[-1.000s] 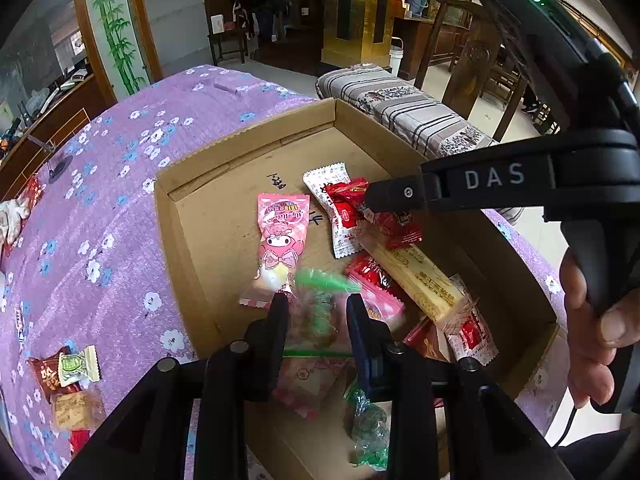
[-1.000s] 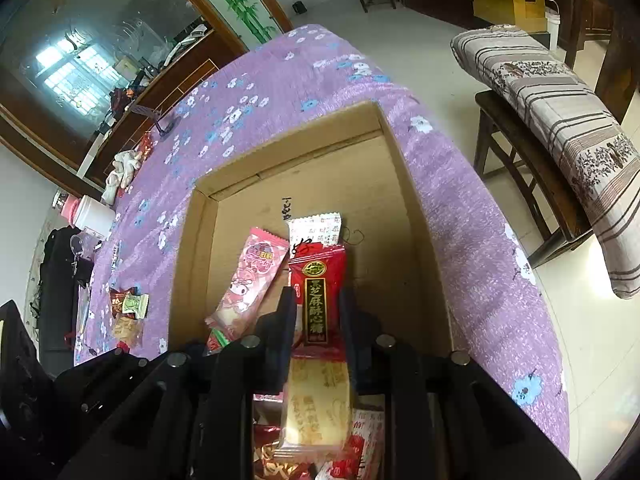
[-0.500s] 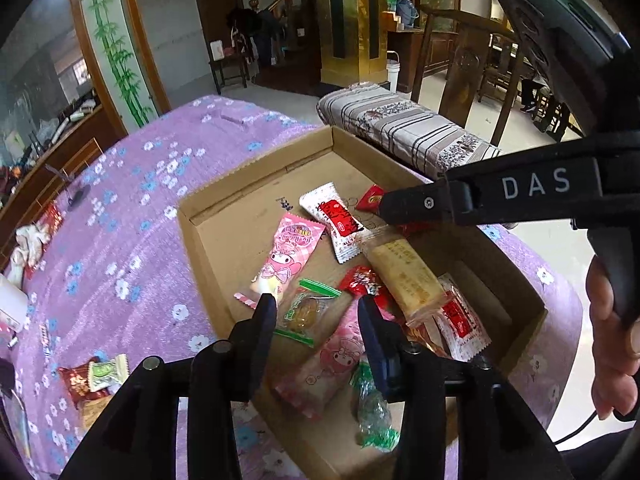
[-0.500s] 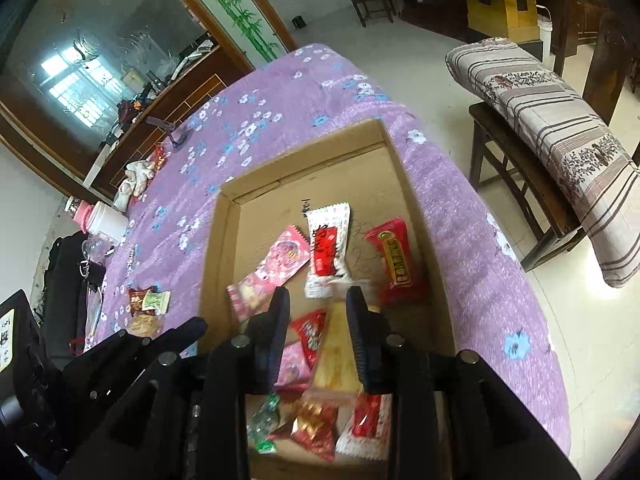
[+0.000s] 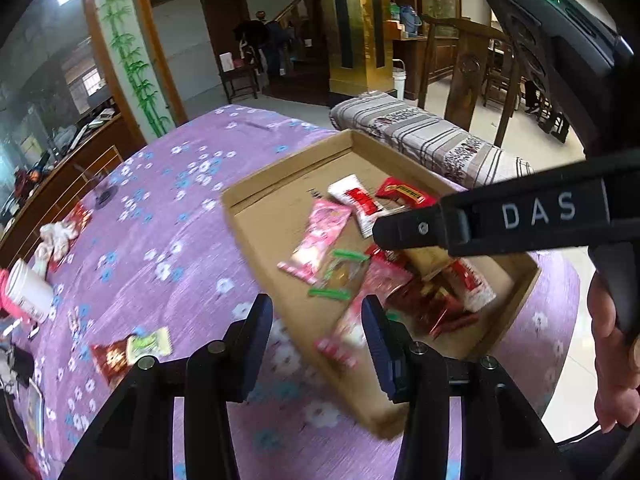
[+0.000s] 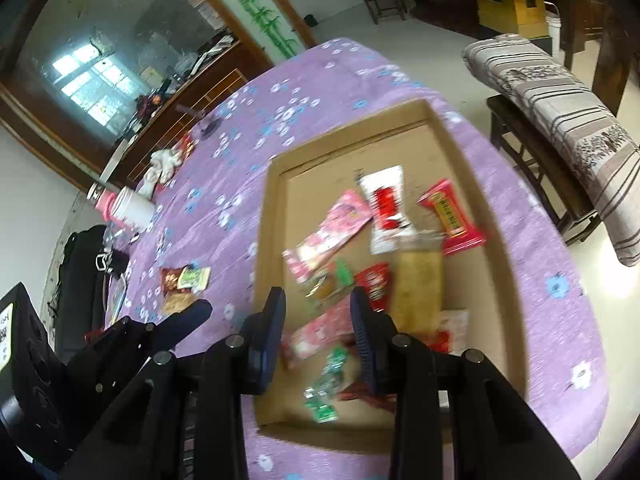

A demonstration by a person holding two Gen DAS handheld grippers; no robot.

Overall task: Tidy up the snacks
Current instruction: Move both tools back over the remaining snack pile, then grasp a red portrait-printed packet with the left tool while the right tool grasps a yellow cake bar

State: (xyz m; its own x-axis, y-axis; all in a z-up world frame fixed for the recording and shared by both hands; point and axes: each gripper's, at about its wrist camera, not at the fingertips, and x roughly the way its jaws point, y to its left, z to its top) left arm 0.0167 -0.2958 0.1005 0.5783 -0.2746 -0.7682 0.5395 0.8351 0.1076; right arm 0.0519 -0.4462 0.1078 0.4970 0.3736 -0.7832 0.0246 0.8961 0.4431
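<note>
A shallow cardboard box (image 5: 260, 220) (image 6: 276, 216) on the purple flowered tablecloth holds several snack packets, among them a pink one (image 5: 320, 236) (image 6: 332, 232), a white and red one (image 6: 386, 204) and a red one (image 5: 404, 192) (image 6: 450, 216). A few loose snacks (image 5: 128, 350) (image 6: 184, 280) lie on the cloth left of the box. My left gripper (image 5: 318, 340) is open and empty above the box's near left edge. My right gripper (image 6: 318, 332) is open and empty above the box's near part; its side shows in the left wrist view (image 5: 480, 220).
A white bottle with a pink cap (image 5: 24, 288) (image 6: 128, 208) lies at the table's left. A crumpled white cloth (image 5: 56, 236) (image 6: 164, 160) lies beyond it. A striped cushion on a wooden bench (image 5: 420, 136) (image 6: 560, 96) stands right of the table.
Both grippers have let go of their snacks, opened and drawn back and up from the box. The red packet now lies in the box at the far right. The left wrist view has swung left.
</note>
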